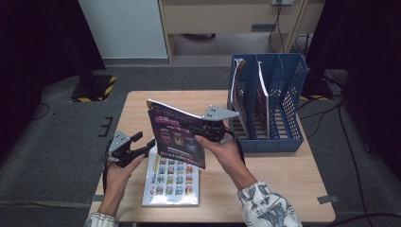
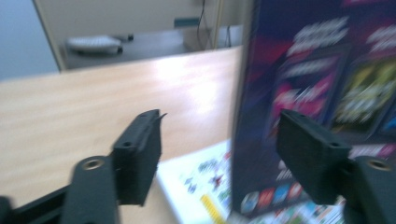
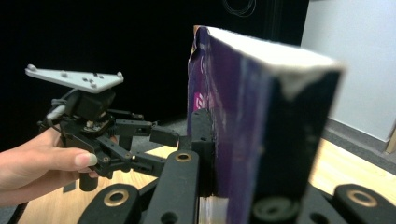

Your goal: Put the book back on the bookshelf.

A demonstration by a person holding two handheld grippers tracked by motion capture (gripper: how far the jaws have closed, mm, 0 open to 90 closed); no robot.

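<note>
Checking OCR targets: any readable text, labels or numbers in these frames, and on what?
None can be read.
Purple book held upright in the right gripper: pale title lines and coloured panels on its cover, too blurred to read.
White book flat on the table: grid of small coloured pictures, print too small.
Books in the blue file rack: nothing legible.

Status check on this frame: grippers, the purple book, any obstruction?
Right gripper clamped on purple book, held upright. Left gripper open beside it. White book flat underneath; blue rack unobstructed.

Light wooden bench (image 1: 283,189) on my feed. Blue slotted file rack (image 1: 283,113) stands at right rear; white sticker-grid booklet (image 1: 172,182) lies flat at front left.
</note>
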